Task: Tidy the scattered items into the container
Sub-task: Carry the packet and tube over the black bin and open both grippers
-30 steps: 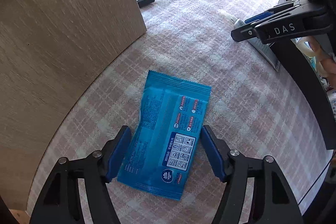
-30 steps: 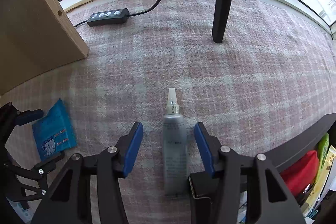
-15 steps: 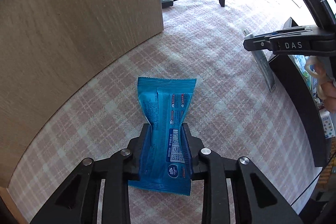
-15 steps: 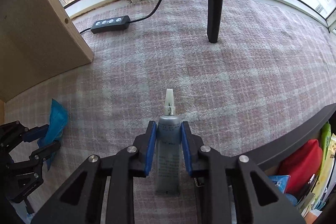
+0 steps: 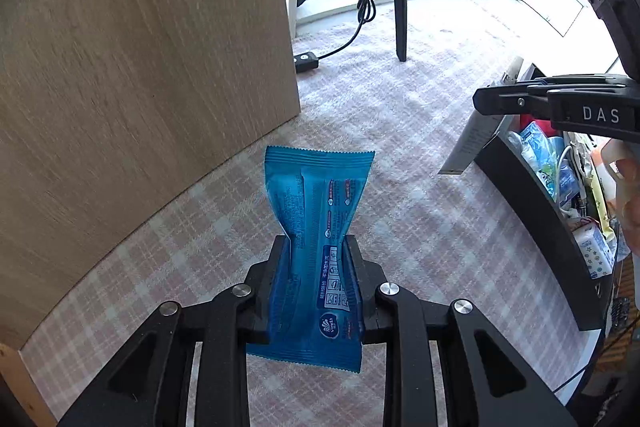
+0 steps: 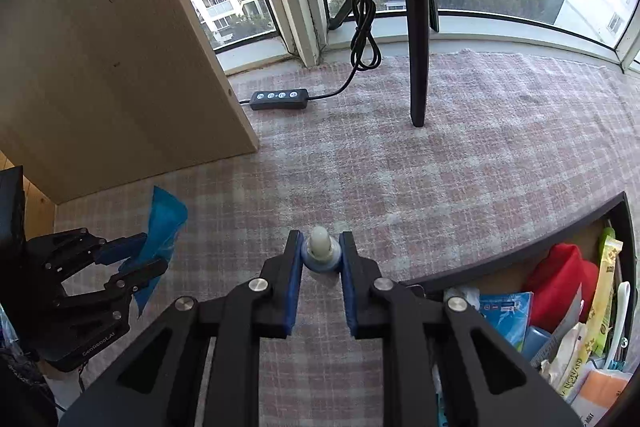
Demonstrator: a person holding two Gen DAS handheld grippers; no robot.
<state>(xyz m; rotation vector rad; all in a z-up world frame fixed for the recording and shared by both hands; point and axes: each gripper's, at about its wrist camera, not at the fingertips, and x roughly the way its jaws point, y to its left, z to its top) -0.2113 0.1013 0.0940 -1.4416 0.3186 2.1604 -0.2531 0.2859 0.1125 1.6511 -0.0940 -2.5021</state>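
My left gripper (image 5: 316, 247) is shut on a blue wipes packet (image 5: 320, 203), pinched at its middle and lifted off the plaid cloth. The packet (image 6: 162, 227) and left gripper (image 6: 146, 253) also show at the left of the right wrist view. My right gripper (image 6: 320, 247) is shut on a grey tube with a white nozzle (image 6: 320, 253), raised and pointing at the camera's forward direction. The tube (image 5: 476, 135) hangs from the right gripper (image 5: 492, 103) in the left wrist view. A black container (image 6: 520, 251) at the right holds several items.
A wooden panel (image 5: 140, 67) stands at the left. A tripod leg (image 6: 418, 47) and a cable with an inline switch (image 6: 280, 99) lie near the window. The container (image 5: 536, 203) holds a red pouch (image 6: 560, 275), packets and boxes.
Both grippers closed on their items, then lifted: the left raised the blue packet, the right raised the tube off the cloth and tilted it up beside the container.
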